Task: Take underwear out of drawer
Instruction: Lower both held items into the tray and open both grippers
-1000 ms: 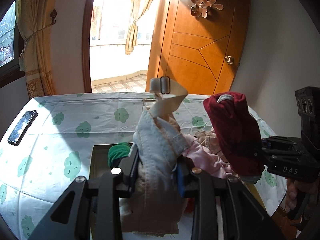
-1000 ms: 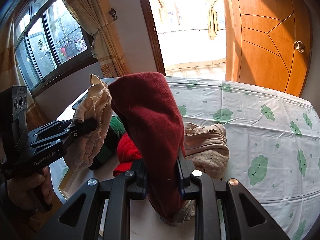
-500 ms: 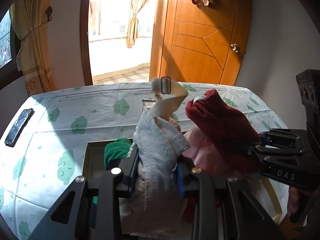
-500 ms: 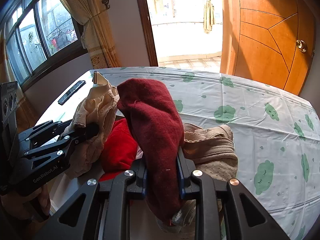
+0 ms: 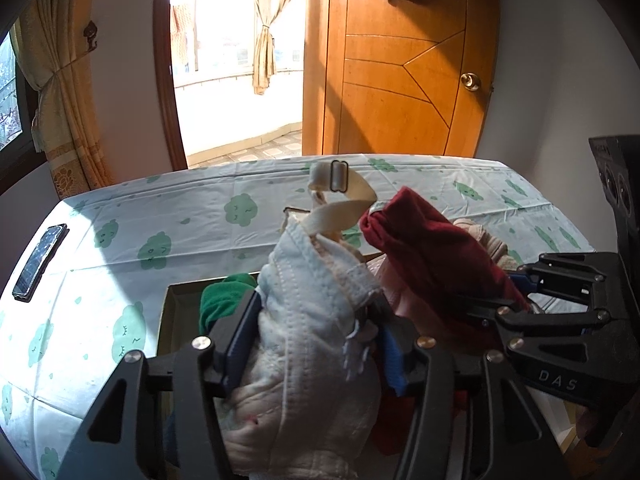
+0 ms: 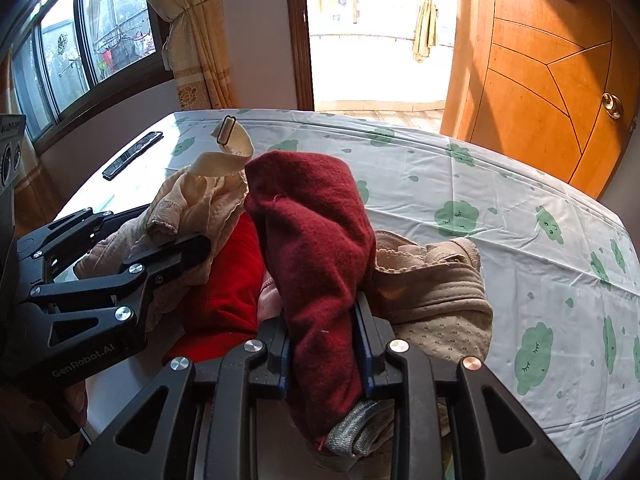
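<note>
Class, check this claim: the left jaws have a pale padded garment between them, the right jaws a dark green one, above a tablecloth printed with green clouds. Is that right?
Not quite. The garment between the right gripper's jaws is dark red, as the right wrist view shows. The left gripper does have the pale padded garment between its jaws, above the cloud-print tablecloth.

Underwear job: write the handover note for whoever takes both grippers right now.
Left gripper: jaws have just been opening and look loose around the pale quilted bra with a beige strap.
Right gripper: jaws have just been opening slightly, but the pads press the dark red woollen garment.
Shallow open drawer: holds a green cloth and a bright red cloth.
Done: a beige dotted garment appears to lie out on the cloud-print sheet.
Left: put both gripped pieces down, then take out the rest.
</note>
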The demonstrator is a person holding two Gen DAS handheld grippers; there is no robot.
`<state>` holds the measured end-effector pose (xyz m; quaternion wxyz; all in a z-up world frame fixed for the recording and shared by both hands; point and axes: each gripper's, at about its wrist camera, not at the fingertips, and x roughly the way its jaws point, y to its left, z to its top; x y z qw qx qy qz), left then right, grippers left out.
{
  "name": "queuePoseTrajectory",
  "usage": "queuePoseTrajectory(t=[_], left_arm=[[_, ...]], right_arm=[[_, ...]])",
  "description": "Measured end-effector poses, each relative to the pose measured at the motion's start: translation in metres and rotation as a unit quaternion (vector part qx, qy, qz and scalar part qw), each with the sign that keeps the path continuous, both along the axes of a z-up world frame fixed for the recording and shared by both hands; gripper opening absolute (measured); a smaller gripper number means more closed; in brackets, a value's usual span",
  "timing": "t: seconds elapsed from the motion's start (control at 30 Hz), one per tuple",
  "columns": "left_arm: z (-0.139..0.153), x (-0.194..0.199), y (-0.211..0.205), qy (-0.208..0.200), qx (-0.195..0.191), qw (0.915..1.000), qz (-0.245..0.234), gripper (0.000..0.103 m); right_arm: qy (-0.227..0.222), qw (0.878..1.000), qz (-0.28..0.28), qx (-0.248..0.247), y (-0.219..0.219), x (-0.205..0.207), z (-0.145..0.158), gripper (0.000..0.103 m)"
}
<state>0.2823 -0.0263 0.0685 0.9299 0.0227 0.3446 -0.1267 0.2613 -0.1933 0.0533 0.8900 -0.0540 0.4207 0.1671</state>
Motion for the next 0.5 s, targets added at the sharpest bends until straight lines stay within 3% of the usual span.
queuePoseTrajectory(t=[0.07,0.1,0.17,0.5], left_arm=[[0.003,-0.002,0.001,-0.003,-0.004,1.0,-0.004,0.059],[0.004,-0.004,0.002,-0.006,-0.009,0.9999,-0.004,0.062],[0.009,-0.009,0.004,-0.016,-0.02,0.9996,-0.007,0.065],[0.028,-0.05,0.005,-0.054,-0.047,0.997,-0.028,0.076]], right_arm=[[-0.001,1.0,0.002,0.004,-0.001,-0.001,0.002,0.04],[0.0,1.0,0.003,0.006,-0.001,-0.002,0.004,0.054],[-0.001,1.0,-0.002,0.01,-0.004,-0.005,0.007,0.069],[-0.034,0.998,-0.005,0.044,-0.023,-0.042,0.031,0.069]])
